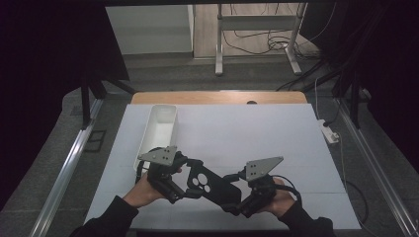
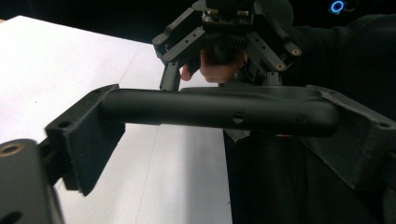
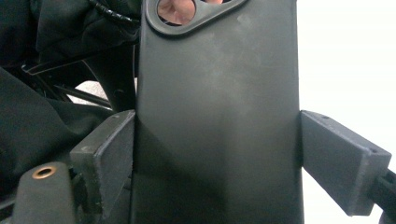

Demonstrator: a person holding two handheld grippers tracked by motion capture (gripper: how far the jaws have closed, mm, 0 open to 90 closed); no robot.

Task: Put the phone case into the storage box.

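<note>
Black phone case [image 1: 213, 186] held off the counter [image 1: 257, 133] btwn both grippers, lower centre of high view, camera cutout twd upper left. Right gripper [image 1: 236, 203] clamps case's lower end; in right gripper view both pads press its sides. Left gripper [image 1: 190, 180] at cutout end: case edge sits btwn jaws in left gripper view, pad contact unclear, can't tell grip. White tray [image 1: 160, 129] upper left of case, apart.
</note>
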